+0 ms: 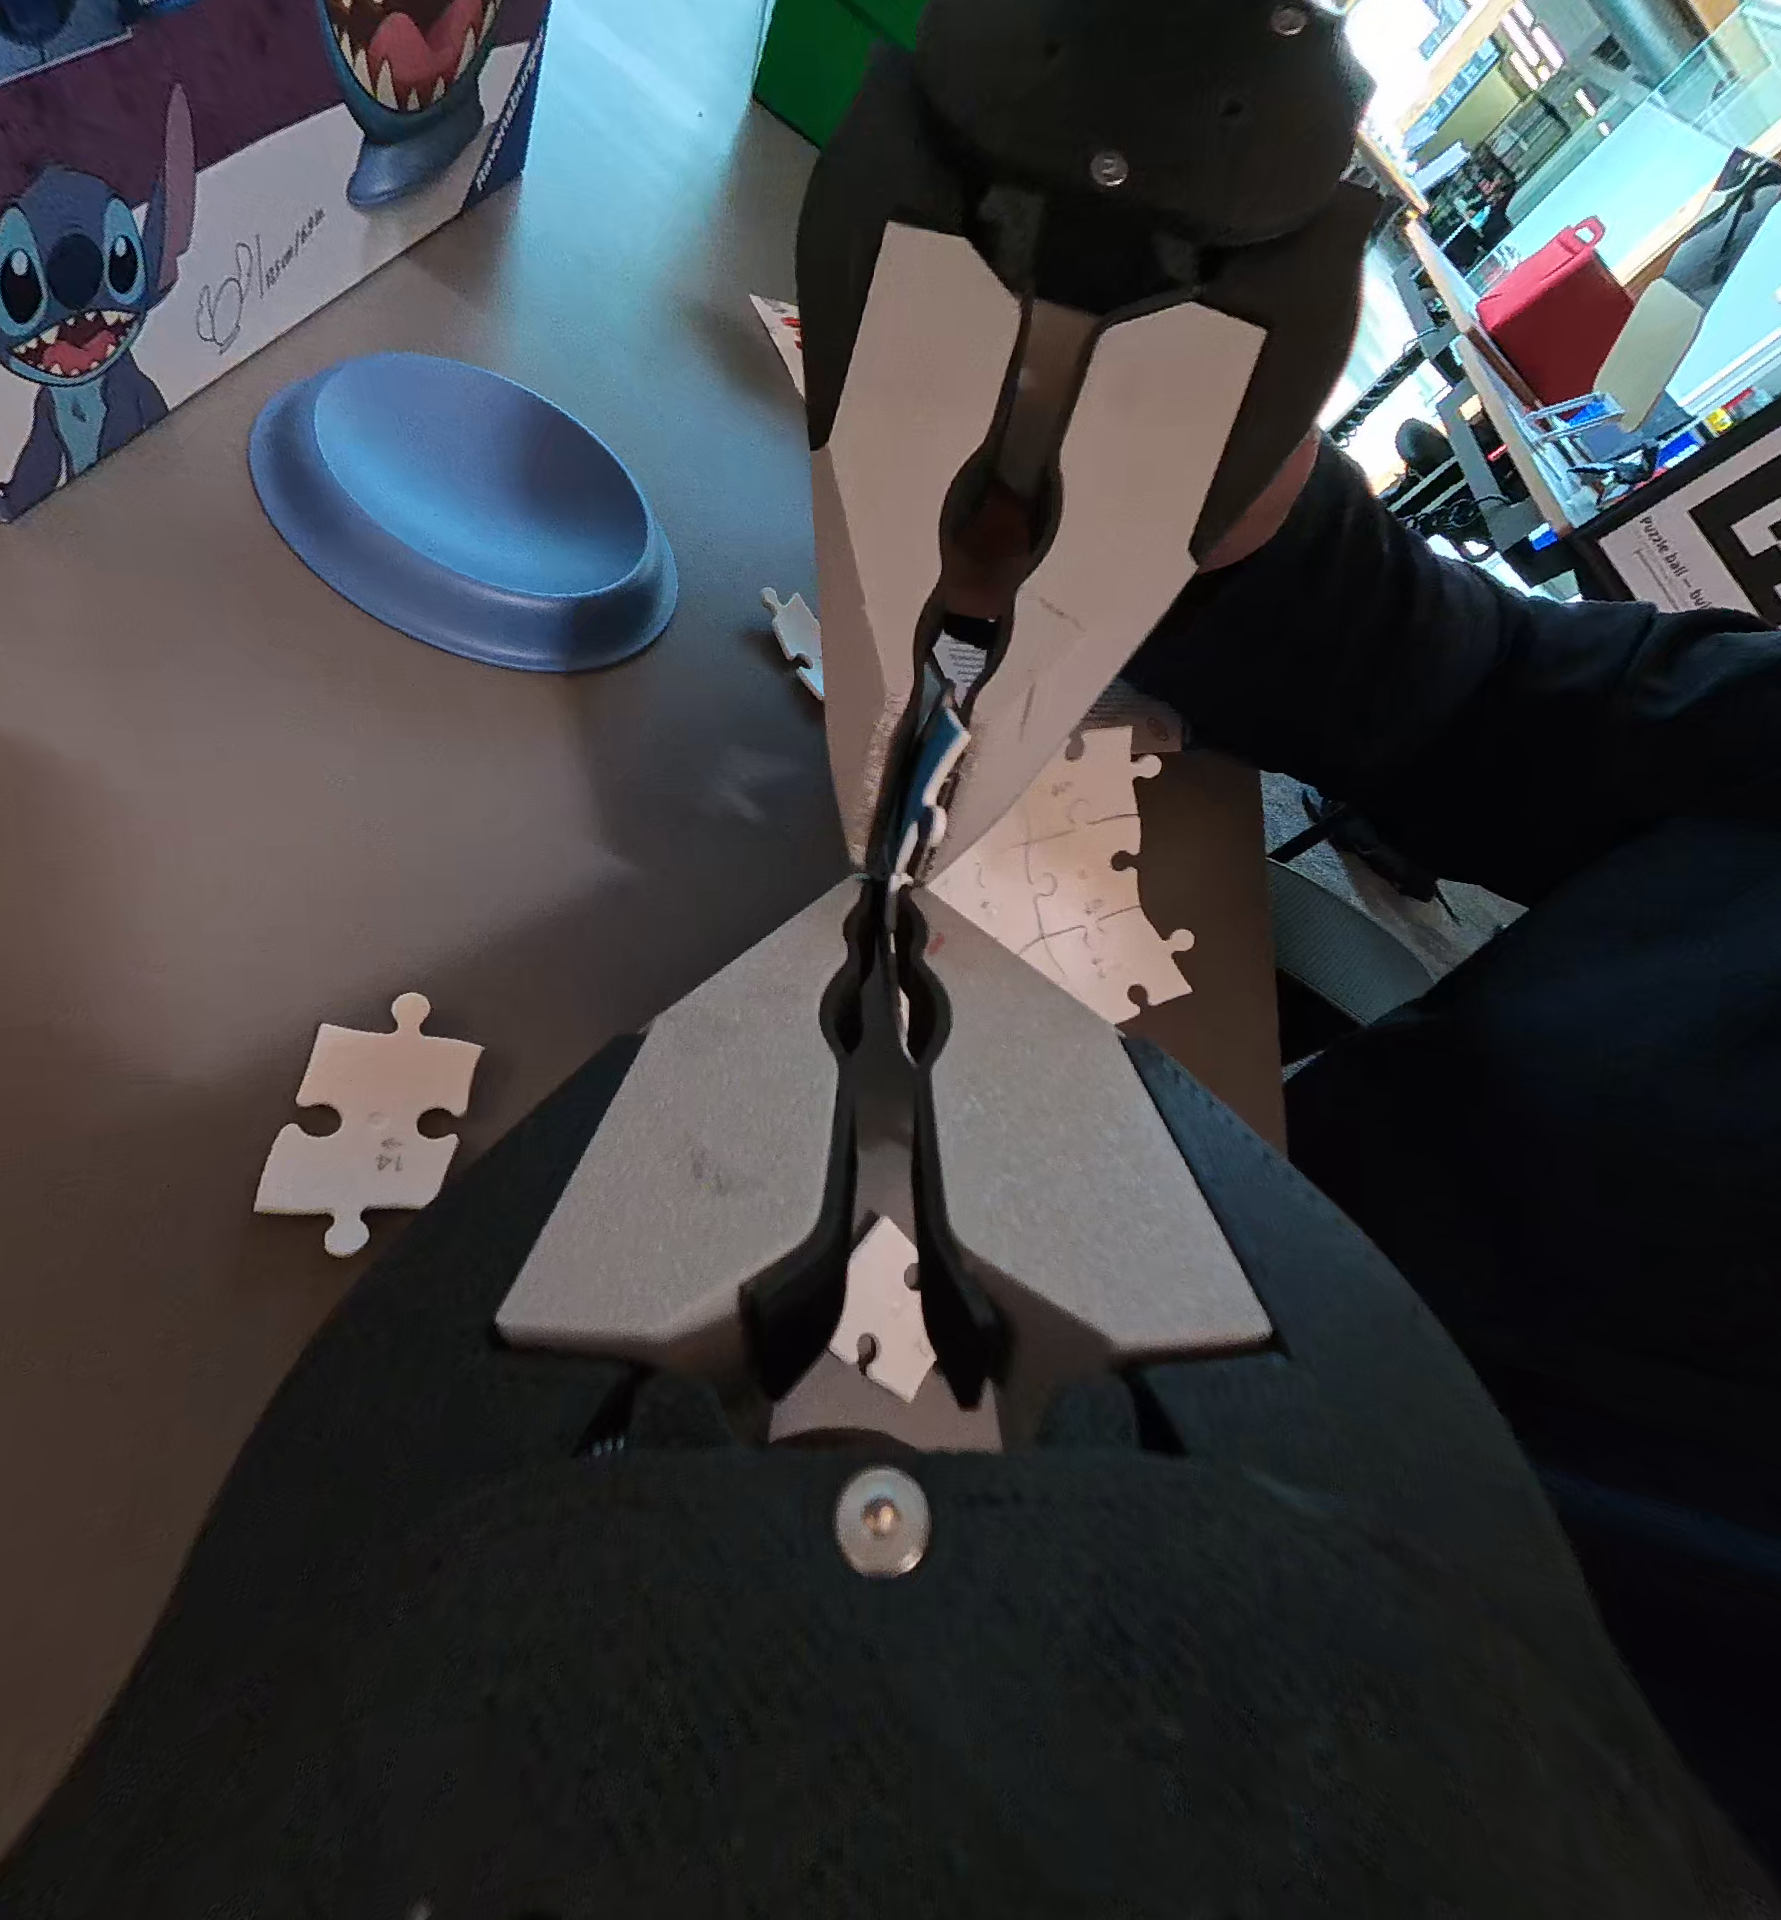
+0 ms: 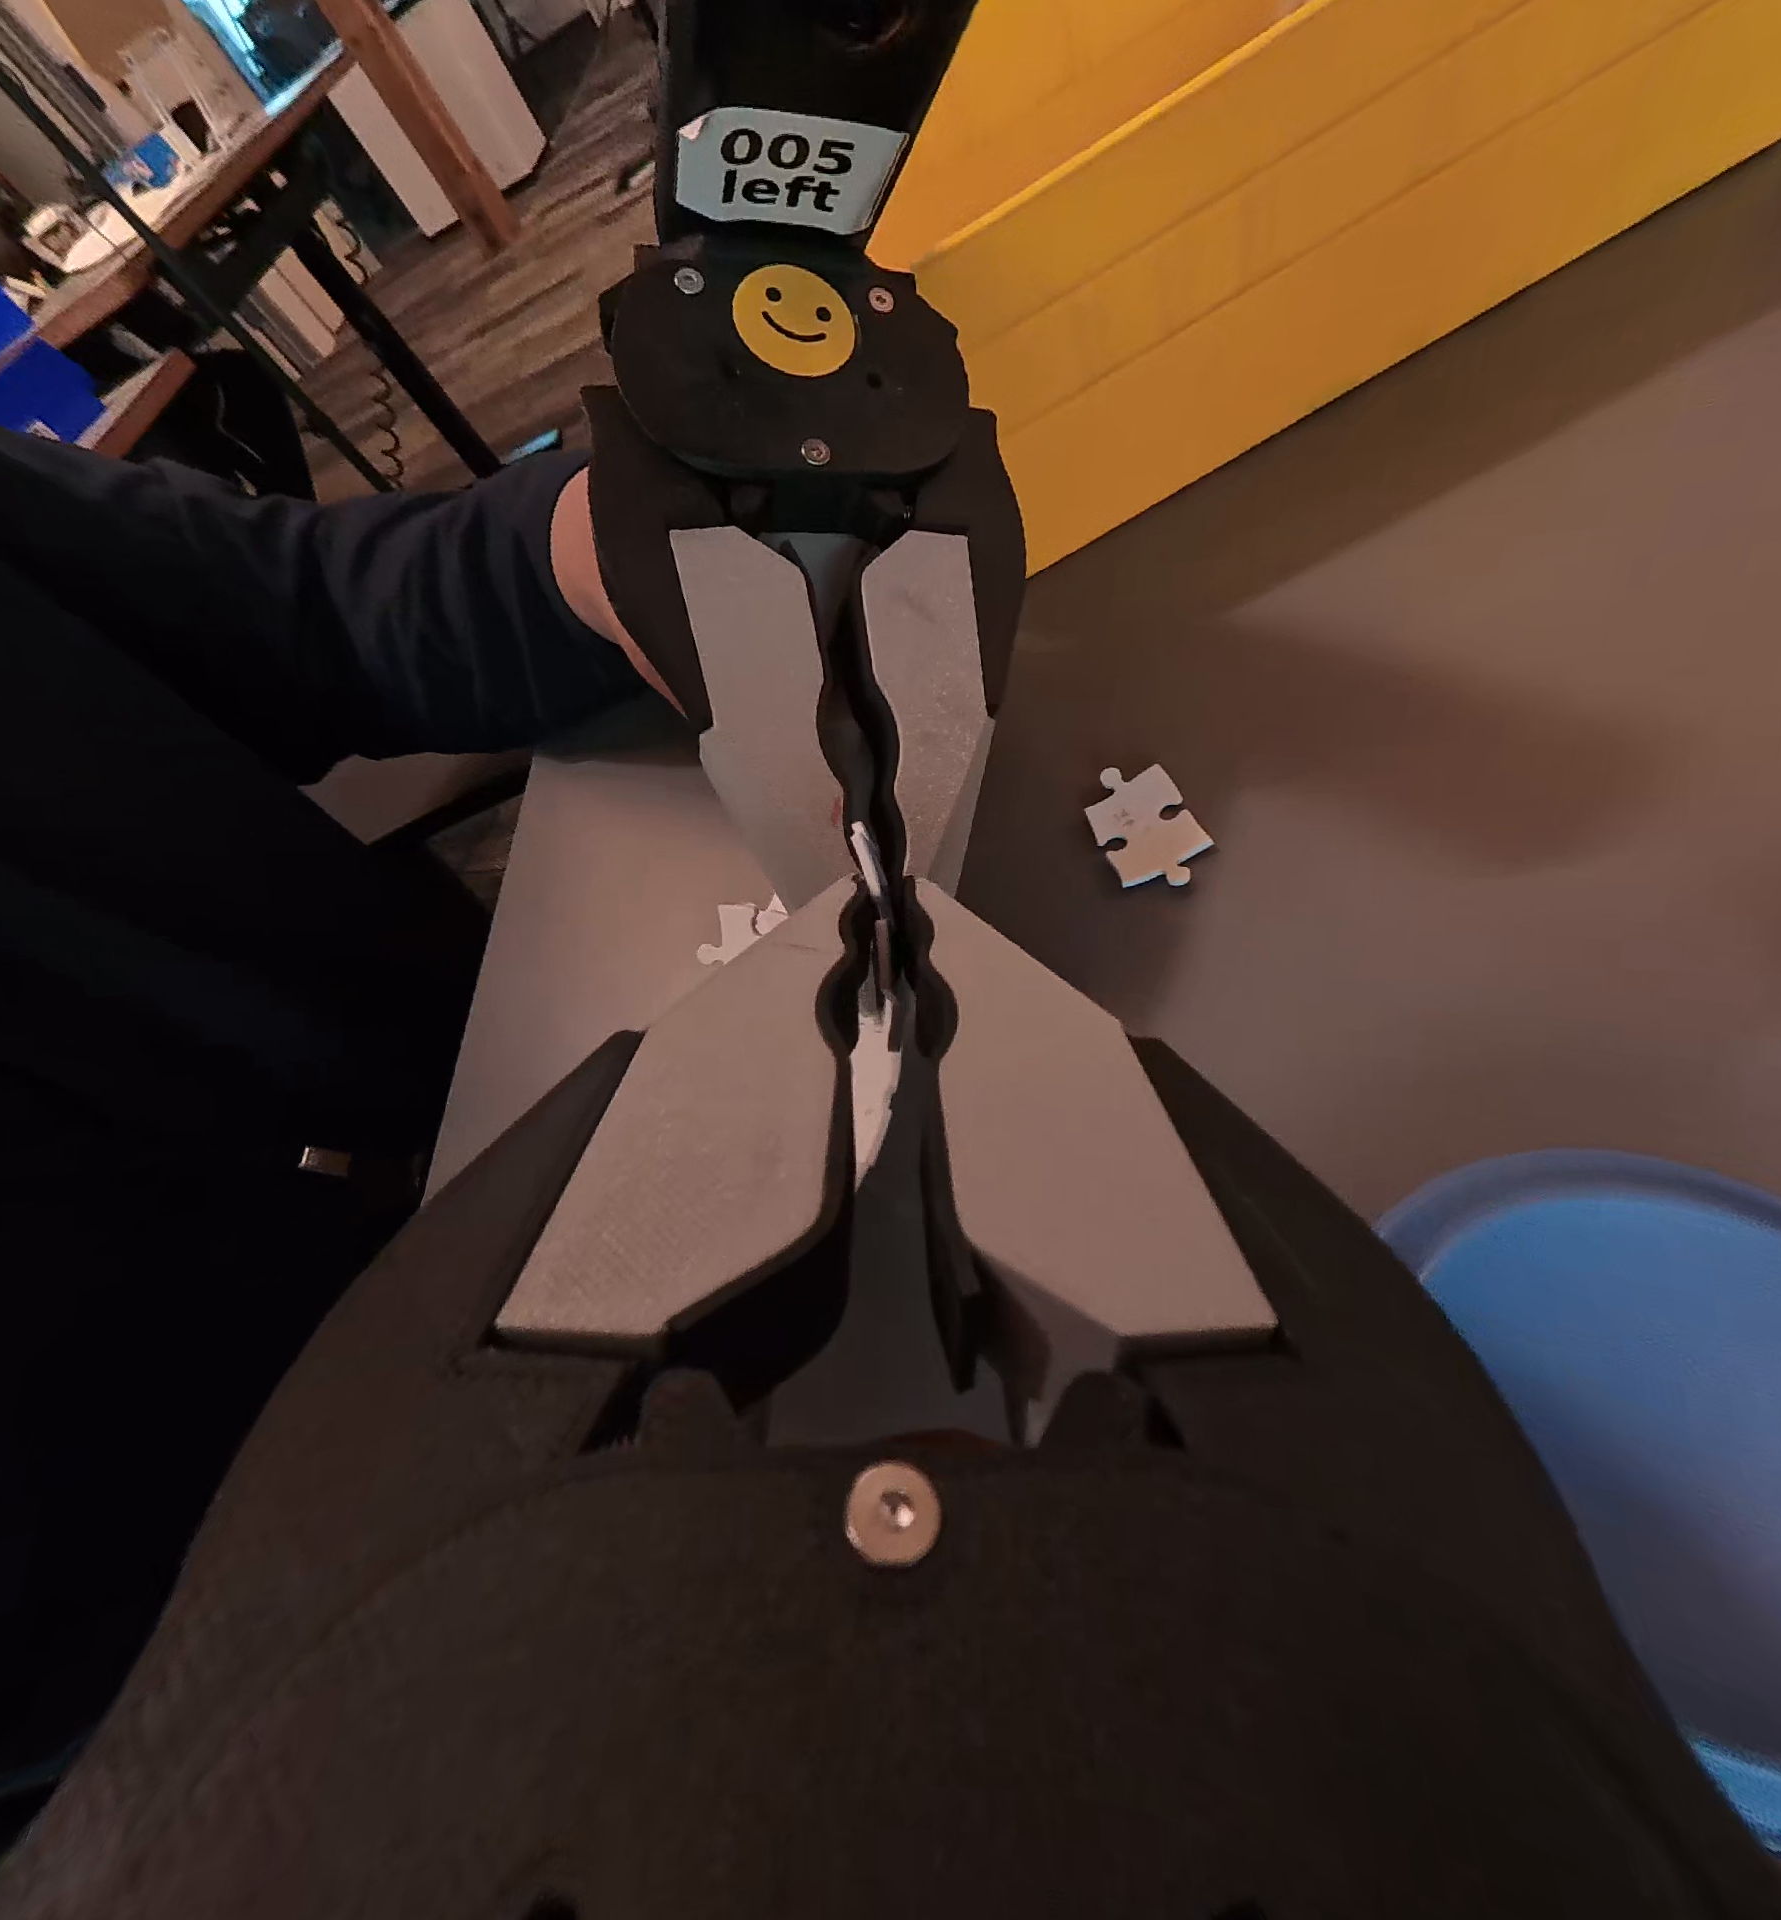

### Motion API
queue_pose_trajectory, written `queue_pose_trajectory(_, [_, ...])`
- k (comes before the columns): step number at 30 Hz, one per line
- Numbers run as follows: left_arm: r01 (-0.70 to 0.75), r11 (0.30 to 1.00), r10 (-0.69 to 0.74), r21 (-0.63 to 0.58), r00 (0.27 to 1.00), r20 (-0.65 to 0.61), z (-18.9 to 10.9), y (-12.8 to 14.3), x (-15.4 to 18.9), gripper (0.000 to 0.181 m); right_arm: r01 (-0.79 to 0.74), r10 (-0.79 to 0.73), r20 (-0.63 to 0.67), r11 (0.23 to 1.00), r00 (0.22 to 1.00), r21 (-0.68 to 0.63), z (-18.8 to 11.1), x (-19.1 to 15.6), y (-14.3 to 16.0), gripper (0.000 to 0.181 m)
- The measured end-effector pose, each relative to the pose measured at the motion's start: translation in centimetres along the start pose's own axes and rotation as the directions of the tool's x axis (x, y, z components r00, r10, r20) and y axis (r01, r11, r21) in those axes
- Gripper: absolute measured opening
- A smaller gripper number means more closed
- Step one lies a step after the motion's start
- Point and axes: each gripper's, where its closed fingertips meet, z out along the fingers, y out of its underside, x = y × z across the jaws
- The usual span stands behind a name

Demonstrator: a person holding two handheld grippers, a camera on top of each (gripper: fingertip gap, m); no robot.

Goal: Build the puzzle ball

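Both grippers are meeting tip to tip above the counter [image 1: 190, 831]: left gripper [image 1: 881, 914] and right gripper [image 2: 881, 935] are each clamping a puzzle piece [image 1: 927, 769], probably lining up tabs mid-air. Blue stand [image 1: 460, 509] is waiting nearby.

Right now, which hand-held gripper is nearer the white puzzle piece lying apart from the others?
Left. The white puzzle piece lies beside the left hand-held gripper; the right hand-held gripper extends away from it beyond where their tips meet.

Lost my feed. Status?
Left gripper and right gripper tip to tip, each shut on a puzzle piece. Nothing between them.
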Motion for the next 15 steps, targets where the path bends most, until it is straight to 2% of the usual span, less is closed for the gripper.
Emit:
queue_pose_trajectory(7, [0.005,1.0,-0.005,0.007,1.0,-0.008,-0.25,-0.05,0.06,0.0,-0.013,0.013,0.028,1.0,1.0,-0.003,-0.04,-0.06,0.23,0.002])
queue_pose_trajectory(15, [0.013,1.0,-0.013,-0.001,1.0,0.023,-0.18,0.16,-0.34,0.0,0.002,-0.002,-0.032,1.0,1.0,-0.023,0.18,0.29,0.55,0.0])
